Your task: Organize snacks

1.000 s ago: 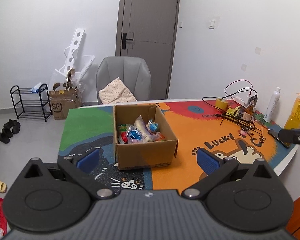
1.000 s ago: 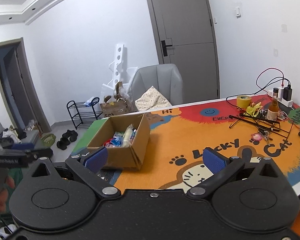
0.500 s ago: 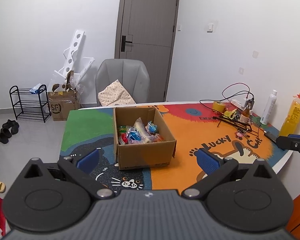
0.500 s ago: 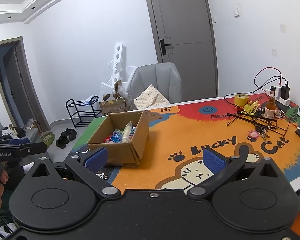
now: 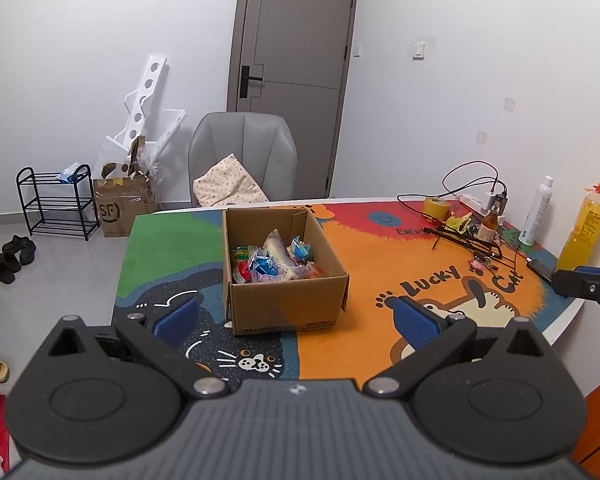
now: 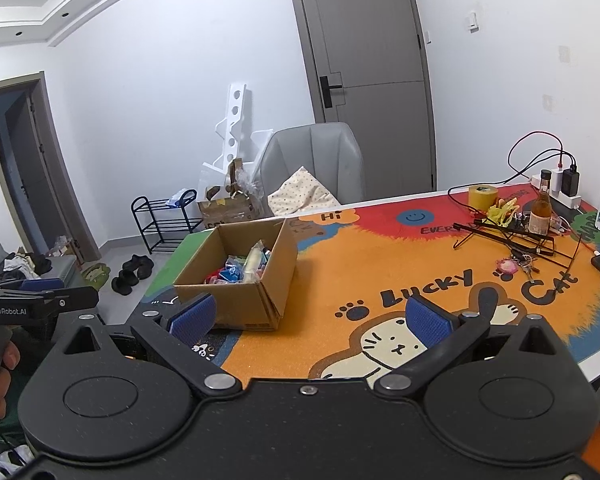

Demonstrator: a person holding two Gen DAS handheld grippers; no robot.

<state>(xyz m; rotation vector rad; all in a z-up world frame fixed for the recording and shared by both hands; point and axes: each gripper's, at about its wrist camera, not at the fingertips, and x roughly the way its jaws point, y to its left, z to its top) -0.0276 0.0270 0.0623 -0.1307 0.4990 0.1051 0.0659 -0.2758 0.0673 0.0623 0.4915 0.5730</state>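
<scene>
Both grippers wide and empty, held back from the box.

Left gripper (image 5: pixel 295 320) and right gripper (image 6: pixel 310 320) hover near the table edge, jaws spread, touching nothing. The snacks (image 5: pixel 269 262) lie heaped in an open cardboard box (image 5: pixel 283 304) on the colourful mat (image 6: pixel 380 264). They look like small sealed wrappers: probably light, soft, crinkly and slippery, easily crushed. A pinch across a packet's flat middle or its crimped end seems safest, taking the topmost first.
</scene>
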